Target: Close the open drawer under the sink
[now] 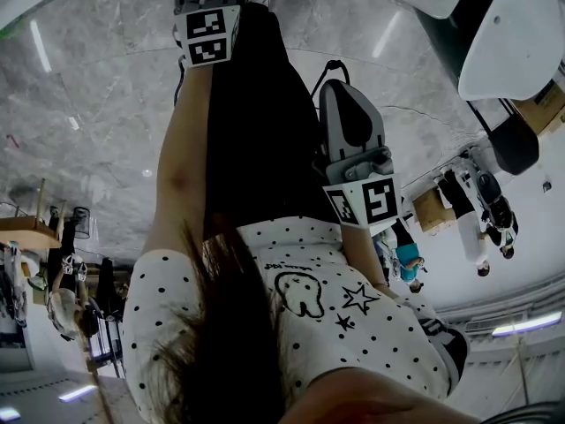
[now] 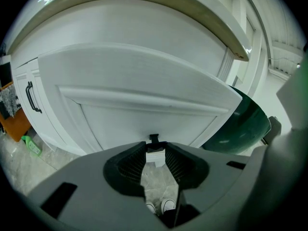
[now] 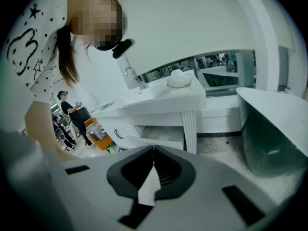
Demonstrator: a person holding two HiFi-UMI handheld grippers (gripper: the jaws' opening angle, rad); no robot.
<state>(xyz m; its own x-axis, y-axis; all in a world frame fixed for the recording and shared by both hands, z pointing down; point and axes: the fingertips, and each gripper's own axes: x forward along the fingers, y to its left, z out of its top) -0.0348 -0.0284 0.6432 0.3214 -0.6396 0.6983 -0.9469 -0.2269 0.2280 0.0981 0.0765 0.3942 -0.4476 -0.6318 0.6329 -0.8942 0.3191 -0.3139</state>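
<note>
The open drawer's white panelled front (image 2: 144, 81) fills the left gripper view, standing out from the cabinet under the worktop (image 2: 144, 4). Its small black handle (image 2: 153, 138) sits just beyond the tips of my left gripper (image 2: 154, 150), whose jaws are open with only floor showing between them. From farther off, the right gripper view shows the same drawer (image 3: 161, 136) pulled out beneath the sink counter (image 3: 159, 100) with its tap (image 3: 132, 76). My right gripper (image 3: 154, 150) is shut, with nothing held. In the head view I see both marker cubes, left (image 1: 208, 36) and right (image 1: 366, 201).
A dark green bin (image 2: 245, 124) stands right of the drawer. Left of it is a cabinet door with a black handle (image 2: 31, 97) and a green bottle (image 2: 31, 146) on the floor. A white lump (image 3: 179, 79) rests on the counter. People stand far left (image 3: 67, 112).
</note>
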